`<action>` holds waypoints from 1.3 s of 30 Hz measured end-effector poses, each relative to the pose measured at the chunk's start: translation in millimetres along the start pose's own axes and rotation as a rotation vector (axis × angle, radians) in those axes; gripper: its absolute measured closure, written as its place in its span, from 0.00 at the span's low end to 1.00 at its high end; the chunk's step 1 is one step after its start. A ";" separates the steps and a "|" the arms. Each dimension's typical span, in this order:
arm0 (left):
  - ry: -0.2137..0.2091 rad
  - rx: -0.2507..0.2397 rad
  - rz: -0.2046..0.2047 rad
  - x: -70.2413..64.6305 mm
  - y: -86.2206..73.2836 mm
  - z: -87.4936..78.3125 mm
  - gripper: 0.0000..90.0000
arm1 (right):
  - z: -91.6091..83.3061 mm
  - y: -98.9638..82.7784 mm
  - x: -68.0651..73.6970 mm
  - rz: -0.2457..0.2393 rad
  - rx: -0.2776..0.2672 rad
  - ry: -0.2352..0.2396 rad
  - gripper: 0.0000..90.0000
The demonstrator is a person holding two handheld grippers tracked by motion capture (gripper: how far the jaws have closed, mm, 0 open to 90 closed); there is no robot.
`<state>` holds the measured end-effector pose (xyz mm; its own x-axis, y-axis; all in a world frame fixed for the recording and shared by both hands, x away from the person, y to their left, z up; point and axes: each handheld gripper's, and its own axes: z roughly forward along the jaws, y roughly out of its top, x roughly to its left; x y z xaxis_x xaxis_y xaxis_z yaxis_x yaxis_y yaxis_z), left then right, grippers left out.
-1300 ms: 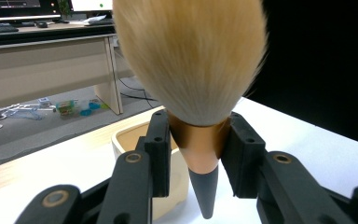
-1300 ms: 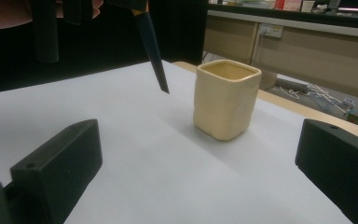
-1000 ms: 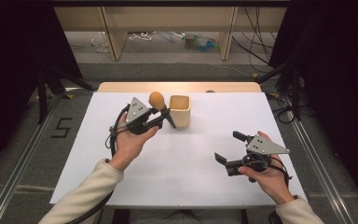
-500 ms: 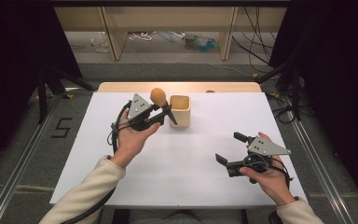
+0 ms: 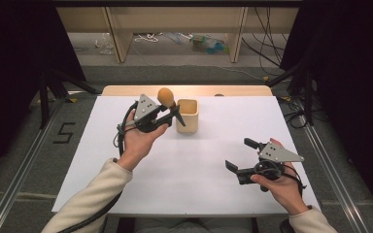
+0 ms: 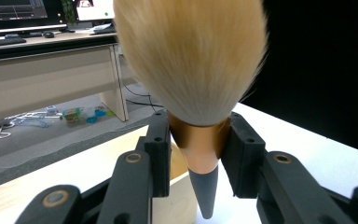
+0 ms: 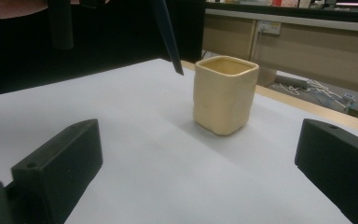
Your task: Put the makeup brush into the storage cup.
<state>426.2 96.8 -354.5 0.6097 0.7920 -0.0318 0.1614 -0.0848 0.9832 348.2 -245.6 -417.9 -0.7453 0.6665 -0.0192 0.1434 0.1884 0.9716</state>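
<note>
Item 1, nearest me: my right gripper, low over the near right part of the white table. Its jaws stand wide apart with nothing between them, and they face the cup across bare tabletop.

Item 2: my left gripper, raised over the far left-centre of the table. I have its jaws clamped on the copper ferrule of a makeup brush.

Item 3: the brush itself. Its long axis runs steeply, tilted from upright. The tan bristle head points up and away from me; the dark tapered handle tip points down and ends in the air just beside the cup's rim, not inside it.

Item 4: cream squarish cup, upright on the table, just right of the left gripper, well apart from the right one.

Item 5, farthest: wooden desks and loose cables on the floor beyond the table.
</note>
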 end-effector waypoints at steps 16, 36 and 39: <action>0.031 0.006 0.034 5.2 2.2 4.8 0.73 | 0.5 -1.5 0.5 0.000 -0.004 -0.007 0.02; 0.042 -0.006 0.051 7.6 11.6 14.1 0.73 | -1.9 -3.0 1.9 0.029 0.015 0.000 0.02; 0.045 -0.008 0.053 7.9 13.4 15.0 0.73 | -1.5 -3.1 0.7 0.010 0.002 -0.006 0.02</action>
<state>444.7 92.9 -344.2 0.5814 0.8132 0.0282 0.1237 -0.1226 0.9847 346.2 -246.8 -420.6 -0.7397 0.6729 -0.0108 0.1525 0.1833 0.9712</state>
